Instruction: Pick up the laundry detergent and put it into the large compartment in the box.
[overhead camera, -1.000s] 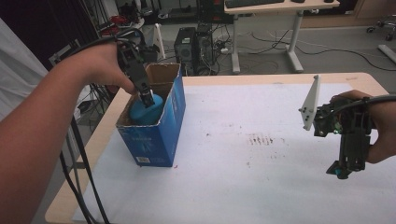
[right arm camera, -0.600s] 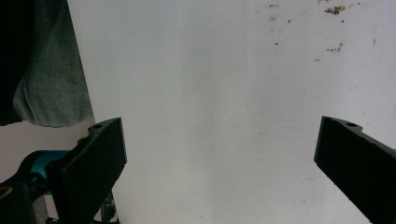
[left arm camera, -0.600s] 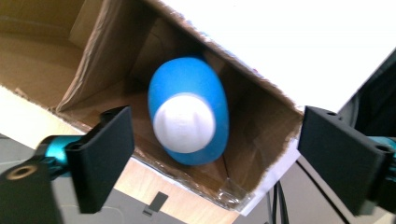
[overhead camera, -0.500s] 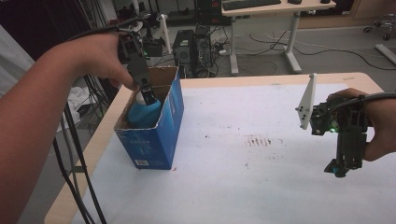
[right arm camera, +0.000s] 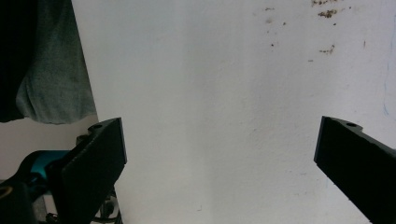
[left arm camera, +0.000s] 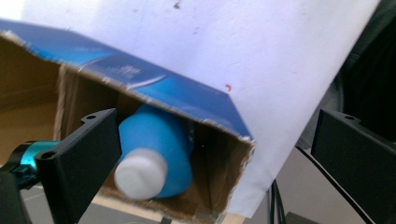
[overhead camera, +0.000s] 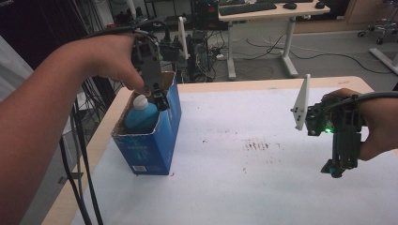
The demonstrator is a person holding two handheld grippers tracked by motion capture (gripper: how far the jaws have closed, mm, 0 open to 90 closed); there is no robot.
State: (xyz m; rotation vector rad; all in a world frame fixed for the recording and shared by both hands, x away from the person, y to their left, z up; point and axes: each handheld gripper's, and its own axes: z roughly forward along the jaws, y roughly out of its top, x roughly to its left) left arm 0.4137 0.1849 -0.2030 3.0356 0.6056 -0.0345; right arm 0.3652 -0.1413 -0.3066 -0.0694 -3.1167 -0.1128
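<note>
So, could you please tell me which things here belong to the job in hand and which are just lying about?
Part of the job:
- blue bottle, white-capped, lying inside the box
- blue cardboard box, open-topped, on the table's left side
- left claw, jaws just opened, nothing between them, above the bottle

Just lying about:
- right claw, open over the white table
- brown stains
- background desk

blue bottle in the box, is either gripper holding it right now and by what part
Nothing is held. The left gripper has just opened its jaws, which stand wide above the blue bottle resting in the box. The right gripper is open over the table.
</note>
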